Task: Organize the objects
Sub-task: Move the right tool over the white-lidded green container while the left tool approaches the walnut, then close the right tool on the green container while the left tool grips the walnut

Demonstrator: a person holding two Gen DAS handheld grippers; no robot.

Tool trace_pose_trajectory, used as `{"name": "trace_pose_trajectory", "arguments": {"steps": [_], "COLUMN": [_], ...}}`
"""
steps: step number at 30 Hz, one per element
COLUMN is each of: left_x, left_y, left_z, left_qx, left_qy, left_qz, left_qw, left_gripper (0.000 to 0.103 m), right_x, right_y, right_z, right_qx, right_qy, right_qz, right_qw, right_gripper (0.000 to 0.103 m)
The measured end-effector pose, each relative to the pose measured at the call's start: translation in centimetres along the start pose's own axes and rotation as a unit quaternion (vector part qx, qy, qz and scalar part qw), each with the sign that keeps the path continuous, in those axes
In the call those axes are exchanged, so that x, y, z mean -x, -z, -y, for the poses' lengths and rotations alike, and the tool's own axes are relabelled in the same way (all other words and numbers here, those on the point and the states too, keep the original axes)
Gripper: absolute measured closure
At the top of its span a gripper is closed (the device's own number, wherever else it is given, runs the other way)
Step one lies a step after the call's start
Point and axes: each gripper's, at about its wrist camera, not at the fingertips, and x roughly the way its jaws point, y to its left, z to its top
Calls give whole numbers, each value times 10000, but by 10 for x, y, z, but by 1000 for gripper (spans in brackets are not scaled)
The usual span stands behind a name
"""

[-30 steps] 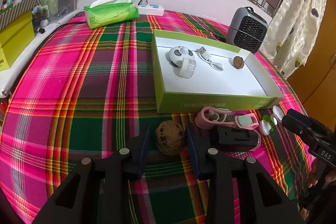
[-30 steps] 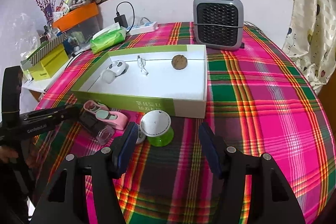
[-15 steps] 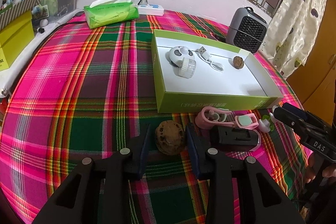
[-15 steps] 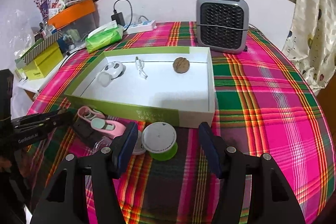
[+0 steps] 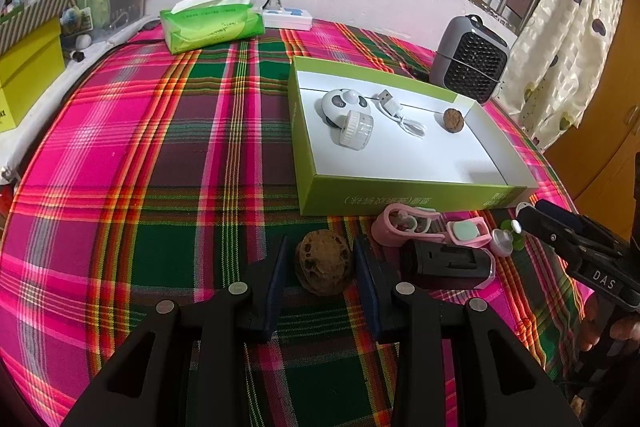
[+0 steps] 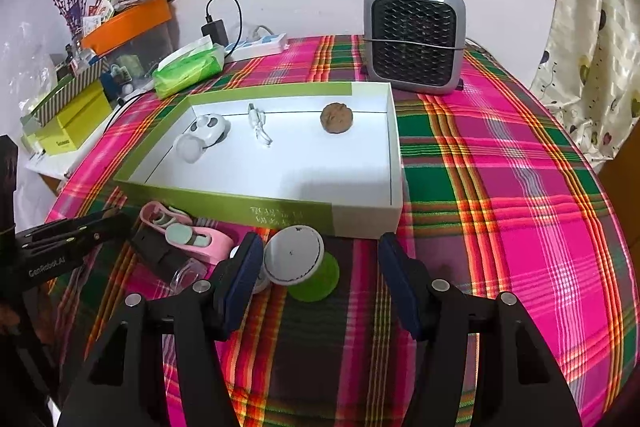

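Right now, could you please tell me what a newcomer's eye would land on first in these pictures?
Probably the loud pink-and-green plaid tablecloth under everything, and the green-walled white tray lying on it, already holding a walnut. Near the tray's front wall, a second walnut sits between the left gripper jaws, while a green-based white round container sits between the right gripper jaws.

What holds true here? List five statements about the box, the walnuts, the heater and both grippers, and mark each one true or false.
1. A boxed walnut lies inside the green box. True.
2. The left gripper straddles a loose walnut on the tablecloth. True.
3. The heater stands inside the box. False: it stands on the tablecloth beyond it.
4. The right gripper is shut. False: it is wide open around the white-topped green container.
5. The box is empty. False.
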Motion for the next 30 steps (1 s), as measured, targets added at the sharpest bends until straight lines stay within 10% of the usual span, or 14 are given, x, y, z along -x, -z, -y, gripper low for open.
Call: {"name": "trace_pose_trajectory", "arguments": {"steps": [30], "left_x": [0], "left_y": [-1], "left_z": [0], "left_qx": [24], "left_qy": [28], "left_qz": [2], "left_qw": [10000], "left_gripper": [71], "right_x": [-11], "right_y": [6], "right_z": [4], "right_qx": [-173], "right_qy": [44], "right_qz": [-278], "right_qw": [9995], "right_gripper": [55]}}
